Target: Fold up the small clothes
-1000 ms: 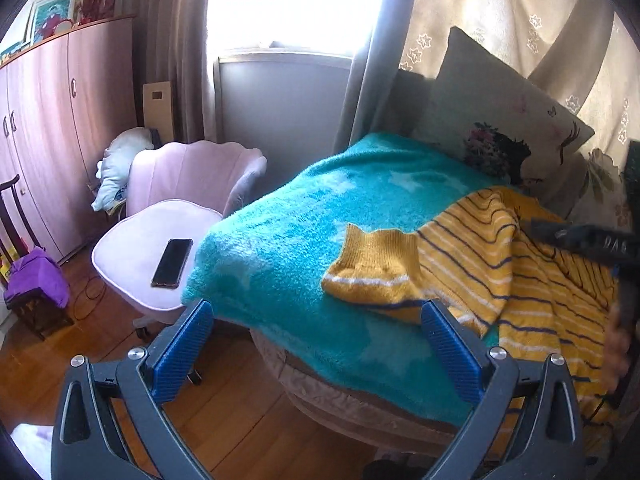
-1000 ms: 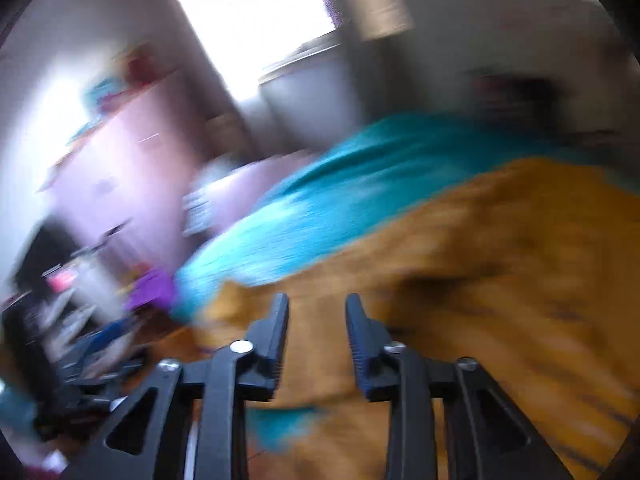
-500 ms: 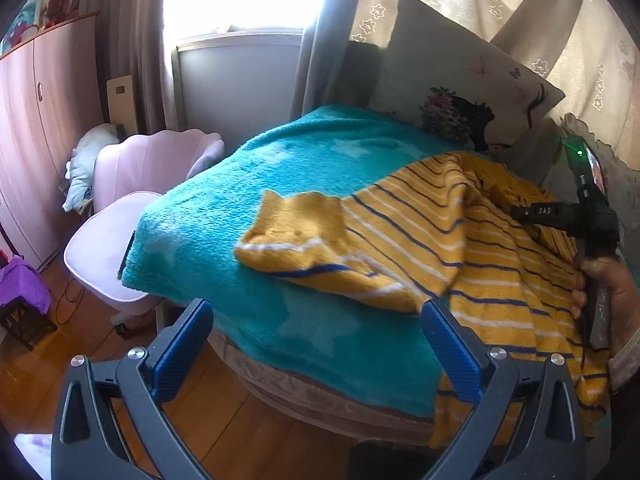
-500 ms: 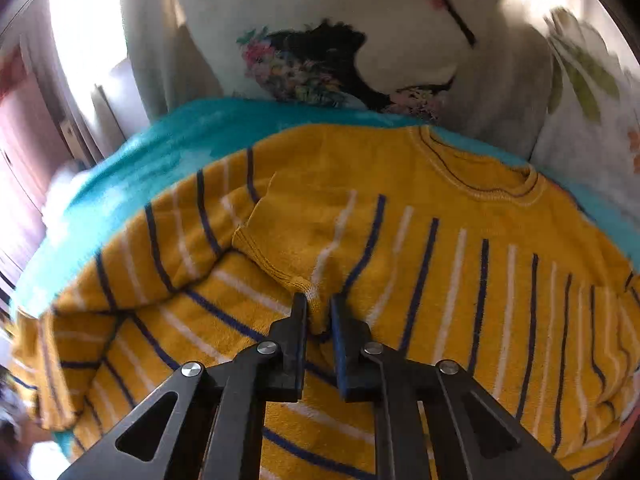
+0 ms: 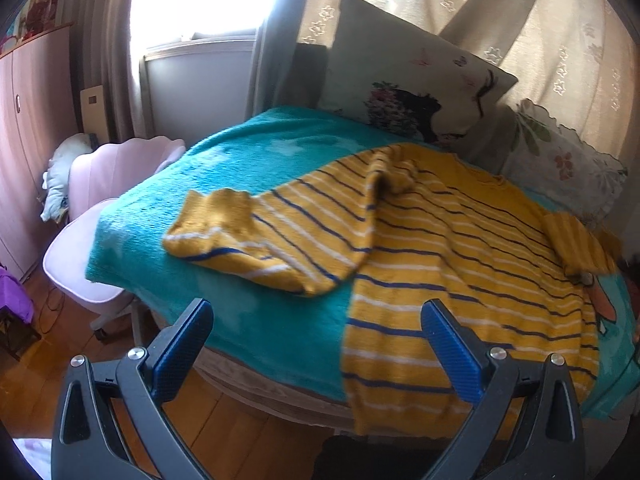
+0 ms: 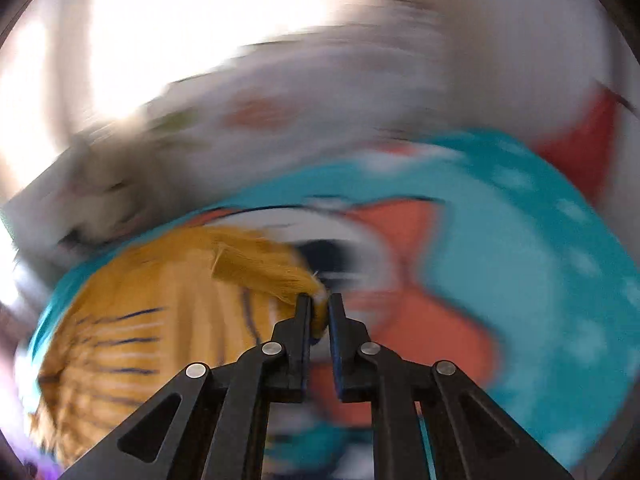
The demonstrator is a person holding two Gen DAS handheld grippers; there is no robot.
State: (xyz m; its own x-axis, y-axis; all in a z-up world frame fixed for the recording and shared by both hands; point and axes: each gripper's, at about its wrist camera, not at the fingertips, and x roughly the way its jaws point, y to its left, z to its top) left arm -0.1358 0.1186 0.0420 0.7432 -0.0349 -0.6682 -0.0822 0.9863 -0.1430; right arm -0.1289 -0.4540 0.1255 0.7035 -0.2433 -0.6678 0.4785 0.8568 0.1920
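Since half a second ago, the right claw (image 6: 319,306), pinching the knit yellow striped sweater (image 5: 448,248) at a sleeve edge, has swung it rightward. The sweater lies on the bed's fuzzy teal blanket (image 5: 256,160). The left claw (image 5: 316,340) hovers spread wide.

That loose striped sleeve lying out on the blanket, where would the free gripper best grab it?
Probably at the sleeve's cuff. It lies flat on the teal blanket, pointing toward the bed's left edge with bare blanket around it. The open left hand-held gripper could come in low from that side and pinch the ribbed end, while the right hand-held gripper holds the sweater elsewhere.
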